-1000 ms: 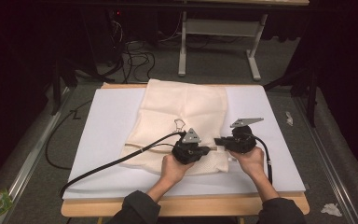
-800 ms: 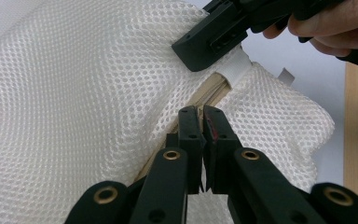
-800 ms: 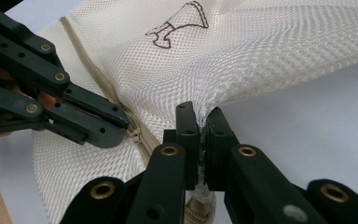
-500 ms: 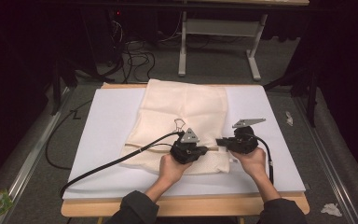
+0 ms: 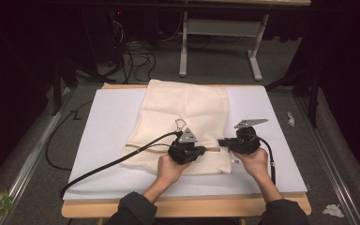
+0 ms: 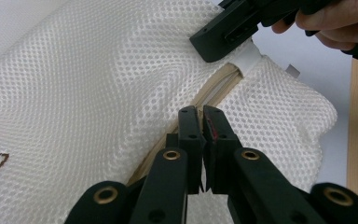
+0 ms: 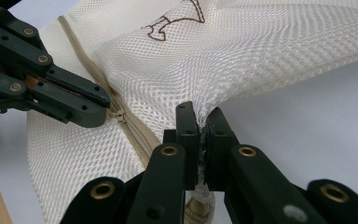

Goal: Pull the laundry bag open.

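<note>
Both your grippers grip one mesh bag (image 5: 183, 122) lying on the white mat (image 5: 108, 122). Its zipper (image 7: 121, 119) runs between them: left gripper (image 6: 203, 116) pinches the zipper, right gripper (image 7: 200, 122) clamps the mesh end.

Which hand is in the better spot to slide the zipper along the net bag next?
Probably the left. The left gripper is shut right on the beige zipper of the cream mesh bag, while the right gripper is shut on the bag's end, steadying it.
</note>
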